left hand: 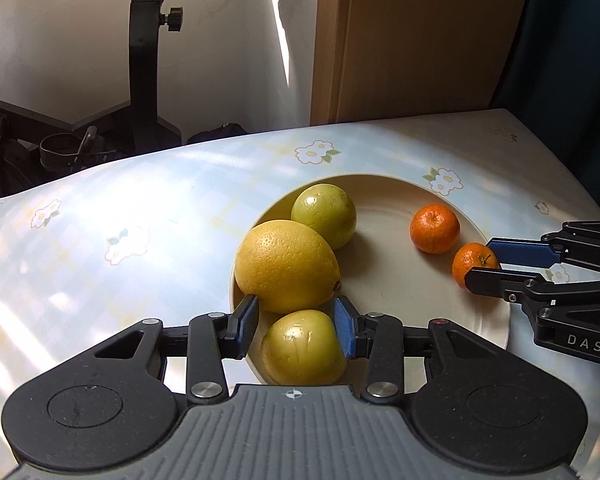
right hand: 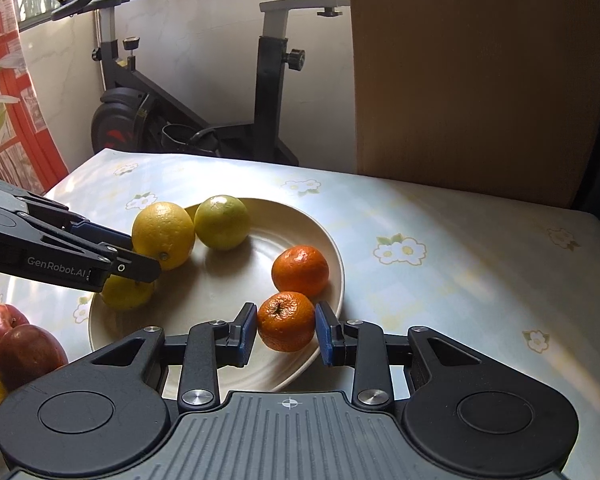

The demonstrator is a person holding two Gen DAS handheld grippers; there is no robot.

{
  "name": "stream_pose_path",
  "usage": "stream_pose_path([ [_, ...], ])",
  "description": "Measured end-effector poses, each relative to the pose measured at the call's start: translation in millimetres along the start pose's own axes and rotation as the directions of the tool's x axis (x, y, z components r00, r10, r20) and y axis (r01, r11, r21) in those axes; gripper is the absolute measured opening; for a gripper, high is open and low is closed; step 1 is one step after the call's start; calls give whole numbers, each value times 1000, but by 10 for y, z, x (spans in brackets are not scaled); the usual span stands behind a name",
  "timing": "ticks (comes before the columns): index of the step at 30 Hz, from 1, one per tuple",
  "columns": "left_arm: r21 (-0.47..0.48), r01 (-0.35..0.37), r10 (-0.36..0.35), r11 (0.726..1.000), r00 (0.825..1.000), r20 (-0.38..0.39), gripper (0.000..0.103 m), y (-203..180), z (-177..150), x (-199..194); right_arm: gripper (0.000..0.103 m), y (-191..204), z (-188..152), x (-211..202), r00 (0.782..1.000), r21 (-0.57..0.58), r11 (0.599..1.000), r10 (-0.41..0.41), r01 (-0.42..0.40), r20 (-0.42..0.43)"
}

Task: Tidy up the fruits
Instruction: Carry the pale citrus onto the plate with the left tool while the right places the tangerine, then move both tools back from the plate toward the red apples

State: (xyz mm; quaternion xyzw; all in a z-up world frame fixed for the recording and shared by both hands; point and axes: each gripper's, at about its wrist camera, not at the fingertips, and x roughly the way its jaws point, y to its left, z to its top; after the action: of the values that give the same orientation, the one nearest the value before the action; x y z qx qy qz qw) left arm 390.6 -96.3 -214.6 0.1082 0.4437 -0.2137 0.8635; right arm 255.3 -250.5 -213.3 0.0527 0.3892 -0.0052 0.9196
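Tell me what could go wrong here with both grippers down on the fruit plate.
1. The left gripper straddles a smooth green-yellow fruit at the plate rim, apparently touching the big yellow citrus; lifting could nudge it.
2. The right gripper brackets a small mandarin near the rim; a loose pinch might roll it off.
3. Both grippers sharing one plate could shift it.

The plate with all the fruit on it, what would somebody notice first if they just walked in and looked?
Probably the cream plate mid-table, with the big yellow citrus glowing at its left. Then the two black grippers: the left gripper straddles a yellow-green fruit at the near rim, and the right gripper clasps a small orange mandarin near another mandarin.
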Motion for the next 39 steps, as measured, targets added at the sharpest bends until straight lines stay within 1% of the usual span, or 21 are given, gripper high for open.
stream_pose_path([
  [7, -12, 5, -5, 1000, 1000, 6, 46, 27, -12, 21, 29, 46, 25, 76, 1000, -25, 999, -27, 27, -11],
  [10, -26, 6, -6, 1000, 1000, 11, 46, 50, -7, 15, 30, 70, 26, 39, 999, -30, 999, -39, 39, -8],
  [13, -59, 18, -18, 998, 1000, 10, 46, 96, -7, -42, 31, 74, 28, -73, 998, -7, 999, -53, 53, 14],
  [16, -92, 30, -28, 995, 999, 27, 46, 138, 9, -155, 31, 75, 20, -205, 999, 29, 999, -38, 37, 36],
  [21, -111, 29, -21, 993, 997, 72, 46, 208, 47, -425, 32, 132, -29, -443, 998, 61, 998, -24, 20, 58],
  [25, -120, 35, -22, 992, 994, 109, 46, 296, 28, -703, 32, 249, -93, -677, 995, 85, 996, -2, -7, 98],
  [28, -115, 32, -17, 993, 991, 132, 46, 373, -56, -906, 32, 363, -162, -792, 993, 94, 995, 13, -24, 116],
  [32, -102, 15, -2, 995, 991, 132, 46, 477, -180, -1060, 32, 533, -226, -842, 993, 106, 993, 37, -49, 111],
  [39, -96, 18, -7, 995, 993, 121, 46, 659, -550, -1254, 32, 929, -374, -897, 995, 60, 996, 64, -69, 82],
])
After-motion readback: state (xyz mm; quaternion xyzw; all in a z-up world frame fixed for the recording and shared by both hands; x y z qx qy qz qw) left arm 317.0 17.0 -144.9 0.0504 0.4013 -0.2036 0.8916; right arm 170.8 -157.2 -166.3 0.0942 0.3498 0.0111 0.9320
